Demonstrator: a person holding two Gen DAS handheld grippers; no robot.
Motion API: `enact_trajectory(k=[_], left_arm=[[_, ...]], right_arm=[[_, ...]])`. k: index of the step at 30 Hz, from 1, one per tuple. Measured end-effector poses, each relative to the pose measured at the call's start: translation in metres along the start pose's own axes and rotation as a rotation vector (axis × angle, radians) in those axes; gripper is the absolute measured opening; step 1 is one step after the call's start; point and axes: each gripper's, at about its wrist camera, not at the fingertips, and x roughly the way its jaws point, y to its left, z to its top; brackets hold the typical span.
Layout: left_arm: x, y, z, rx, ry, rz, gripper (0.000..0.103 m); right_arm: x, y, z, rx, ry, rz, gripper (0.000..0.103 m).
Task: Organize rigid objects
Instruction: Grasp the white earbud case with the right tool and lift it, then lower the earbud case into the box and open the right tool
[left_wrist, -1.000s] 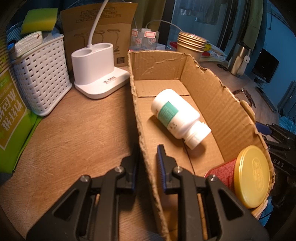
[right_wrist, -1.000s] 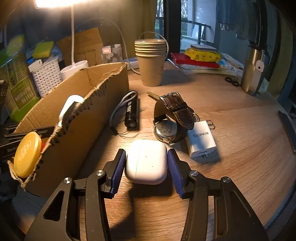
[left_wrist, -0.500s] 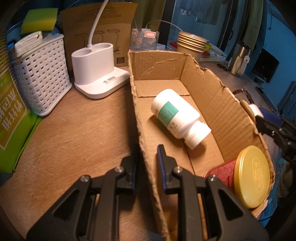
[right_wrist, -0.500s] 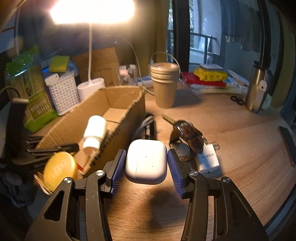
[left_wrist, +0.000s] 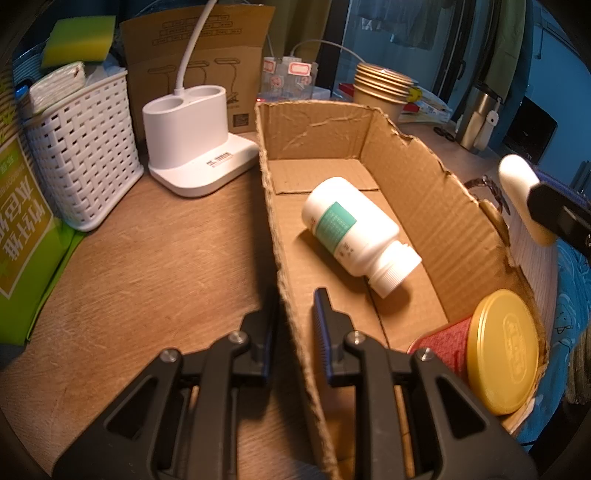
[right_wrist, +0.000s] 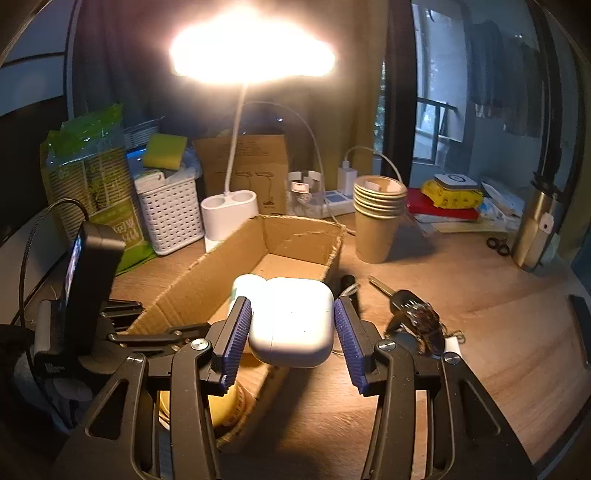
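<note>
An open cardboard box (left_wrist: 436, 206) (right_wrist: 295, 240) lies on the wooden desk. Inside lie a white pill bottle (left_wrist: 354, 232) on its side and a red tin with a gold lid (left_wrist: 498, 354). My left gripper (left_wrist: 293, 314) is shut on the box's near side wall. My right gripper (right_wrist: 293, 332) is shut on a white earbuds case (right_wrist: 291, 321) and holds it in the air above the box's right wall; the case (left_wrist: 521, 192) shows at the right edge of the left wrist view.
On the desk right of the box lie a watch (right_wrist: 421, 321), a key (right_wrist: 380, 286) and a small flashlight (right_wrist: 349, 282). Behind stand paper cups (right_wrist: 376, 218), a lit lamp's base (left_wrist: 195, 140), a white basket (left_wrist: 81, 155) and a steel flask (right_wrist: 535, 225).
My right gripper has lifted the earbuds case off the desk and carried it left, up over the box's right wall. The left gripper and box have stayed put.
</note>
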Motion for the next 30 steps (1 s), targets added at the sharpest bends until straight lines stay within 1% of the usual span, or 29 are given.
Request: enact_trajectory(k=[9,17,24,27,30], left_arm=[[0.0,0.002,0.0,0.0,0.0,0.0,0.021],[0.0,0.002,0.0,0.0,0.0,0.0,0.022],[0.0,0.002,0.0,0.0,0.0,0.0,0.022],[0.0,0.002,0.0,-0.001,0.0,0.0,0.022],[0.001,0.002,0.0,0.0,-0.002,0.0,0.022]], right_arm=[[0.01,0.022,0.005,-0.046,0.006,0.043,0.049],[0.023,0.029,-0.001,-0.059,0.039,0.06,0.049],[0.033,0.029,-0.007,-0.053,0.072,0.051,0.049],[0.035,0.029,-0.008,-0.063,0.076,0.017,0.049],[0.037,0.029,-0.008,-0.065,0.078,0.003,0.049]])
